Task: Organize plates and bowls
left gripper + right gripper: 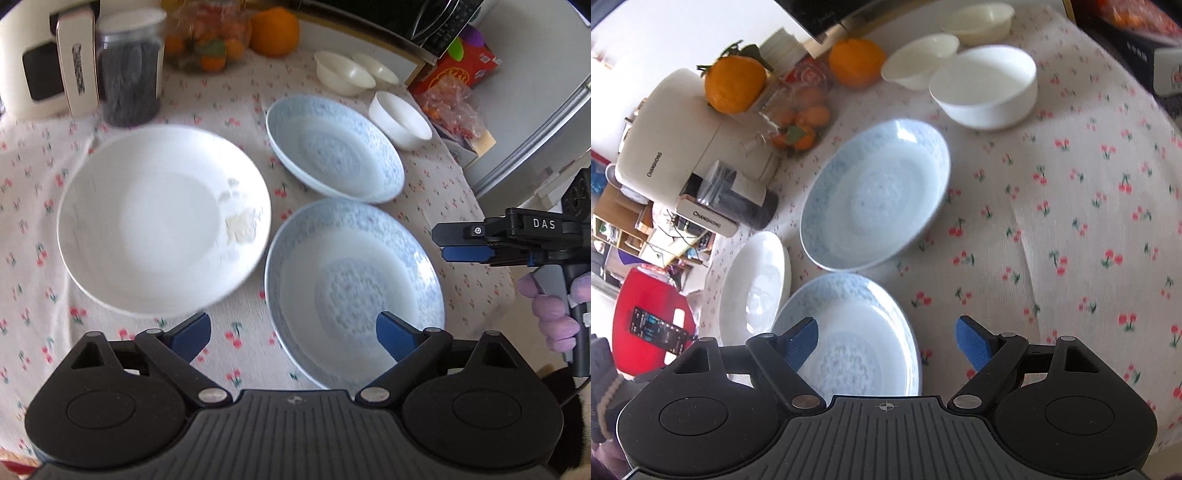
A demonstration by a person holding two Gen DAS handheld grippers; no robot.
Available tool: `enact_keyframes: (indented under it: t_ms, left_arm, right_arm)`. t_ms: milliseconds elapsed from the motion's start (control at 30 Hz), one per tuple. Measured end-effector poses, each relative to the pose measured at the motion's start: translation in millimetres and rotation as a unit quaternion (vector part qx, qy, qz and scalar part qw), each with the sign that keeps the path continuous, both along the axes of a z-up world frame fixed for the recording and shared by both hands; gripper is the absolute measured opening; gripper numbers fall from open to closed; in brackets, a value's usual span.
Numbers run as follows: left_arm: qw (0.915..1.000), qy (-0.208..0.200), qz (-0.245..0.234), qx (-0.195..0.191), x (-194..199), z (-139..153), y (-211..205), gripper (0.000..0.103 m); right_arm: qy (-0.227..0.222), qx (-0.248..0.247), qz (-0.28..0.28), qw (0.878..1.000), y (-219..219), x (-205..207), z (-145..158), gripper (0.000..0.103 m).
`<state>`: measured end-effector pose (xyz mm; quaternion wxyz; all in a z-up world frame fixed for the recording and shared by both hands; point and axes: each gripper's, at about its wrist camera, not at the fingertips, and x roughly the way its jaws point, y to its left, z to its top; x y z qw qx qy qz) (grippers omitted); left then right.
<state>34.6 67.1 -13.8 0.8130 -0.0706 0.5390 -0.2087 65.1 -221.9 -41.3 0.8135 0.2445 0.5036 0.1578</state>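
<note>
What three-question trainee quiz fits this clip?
1. True or false: both grippers hold a plate.
2. How many small bowls sit at the table's far side?
3. Multiple choice: the white plate lies (A) stacked on a blue plate, (B) alone on the cloth, (C) inside a bowl.

Key:
1. False: the left gripper and right gripper have jaws apart, holding nothing.
2. Three: two cream bowls and a white bowl.
3. B; the blue plates lie separately.

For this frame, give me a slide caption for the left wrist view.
Open left claw above two blue plates and a white plate; right claw alongside.
</note>
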Motion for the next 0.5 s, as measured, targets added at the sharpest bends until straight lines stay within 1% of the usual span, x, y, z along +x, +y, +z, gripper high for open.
enact_keyframes:
  t_ms: [167,333,433,500]
  left_arm:
    - [0.9994,0.031,-0.001,-0.017,-0.1,-6.9,0.1,0.085]
    - [0.9984,0.050,0.000,-0.026,0.4,-13.4,0.2,0.077]
    - [0.9980,0.056,0.005,-0.028,1.1,-16.9,0.8,0.069]
    - [0.9977,0.061,0.008,-0.029,1.8,-19.9,1.3,0.061]
  right_arm:
    - [0.027,0.014,0.006,1.000,2.6,-0.5,-9.7,0.084]
    - [0.053,0.024,0.014,0.998,8.4,-0.6,-20.8,0.083]
    - [0.060,0.023,0.014,0.998,10.6,-0.5,-24.7,0.083]
    - [0.062,0.024,0.013,0.998,10.3,-0.8,-25.7,0.083]
